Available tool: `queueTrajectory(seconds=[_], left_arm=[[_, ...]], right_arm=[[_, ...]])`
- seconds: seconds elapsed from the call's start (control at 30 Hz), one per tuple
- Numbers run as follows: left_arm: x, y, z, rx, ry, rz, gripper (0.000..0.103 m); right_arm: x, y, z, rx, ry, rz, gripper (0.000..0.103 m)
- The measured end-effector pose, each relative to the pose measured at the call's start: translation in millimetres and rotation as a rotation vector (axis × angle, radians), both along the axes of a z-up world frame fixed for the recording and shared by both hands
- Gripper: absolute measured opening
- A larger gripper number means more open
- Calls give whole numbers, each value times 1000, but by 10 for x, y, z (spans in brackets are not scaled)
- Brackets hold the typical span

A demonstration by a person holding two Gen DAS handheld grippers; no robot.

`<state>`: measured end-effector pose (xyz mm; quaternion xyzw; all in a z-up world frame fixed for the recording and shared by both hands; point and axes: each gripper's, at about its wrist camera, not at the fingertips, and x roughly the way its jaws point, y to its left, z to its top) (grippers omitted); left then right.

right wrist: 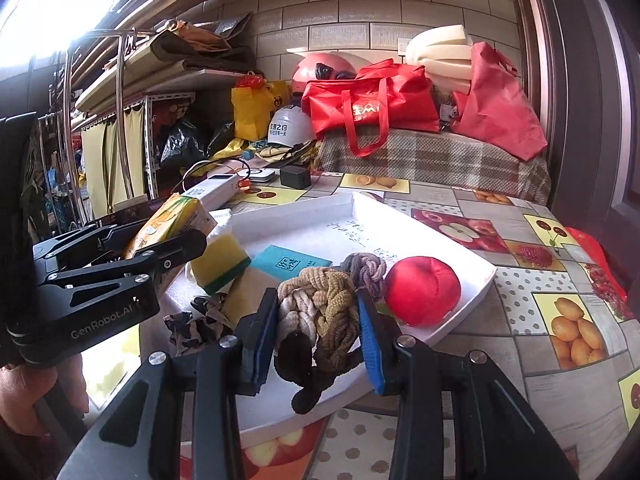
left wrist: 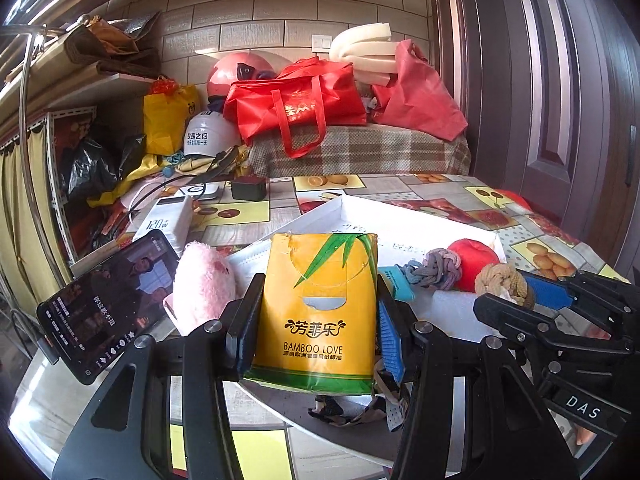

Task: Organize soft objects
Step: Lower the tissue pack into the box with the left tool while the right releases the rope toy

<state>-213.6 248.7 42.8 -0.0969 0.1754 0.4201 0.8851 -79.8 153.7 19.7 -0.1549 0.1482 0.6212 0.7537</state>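
"BAMBOO LOVE" on tissue pack (left wrist: 318, 312)

Tissue pack (left wrist: 318, 312): yellow, green leaf print, green base band. Plush (left wrist: 202, 280): pink. Knot (right wrist: 320, 312): tan, cream and dark brown braid. Second knot (right wrist: 366, 270): grey. Ball (right wrist: 422, 290): red. Tray (right wrist: 464, 276): white. Sponge (right wrist: 218, 262): yellow, green edge. Booklet (right wrist: 294, 262): teal. Tablecloth (right wrist: 560, 320): fruit-picture squares, dotted panels.

Two close wrist views facing the brick wall, left beside right, sharing the white tray (left wrist: 400, 220) (right wrist: 460, 256)
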Motion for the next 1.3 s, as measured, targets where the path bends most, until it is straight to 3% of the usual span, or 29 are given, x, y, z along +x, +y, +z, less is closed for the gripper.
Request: queueTrajectory(seconds=[0.3, 0.67, 0.87, 0.97, 1.0, 1.07, 1.13, 1.2, 1.3], left_arm=[[159, 205, -22, -40, 38, -22, 50], [517, 412, -96, -96, 153, -49, 50], [578, 437, -112, -99, 167, -41, 51], [559, 427, -103, -87, 164, -17, 57], [543, 423, -95, -79, 160, -4, 62], [486, 413, -74, -63, 141, 38, 72], [390, 409, -46, -50, 101, 71, 93], [325, 383, -22, -32, 70, 79, 103], [317, 312, 6, 14, 65, 87, 103]], right_arm=[[-7, 332, -84, -126, 16, 68, 38], [475, 624, -72, -133, 81, -92, 38], [515, 618, -64, -127, 97, -106, 38], [463, 616, -43, -118, 64, -114, 45], [451, 610, -38, -114, 55, -115, 57], [505, 599, -26, -100, 65, -150, 69], [604, 564, -25, -83, 115, -162, 86], [643, 532, -15, -65, 135, -174, 87], [579, 503, 13, -44, 98, -191, 87]])
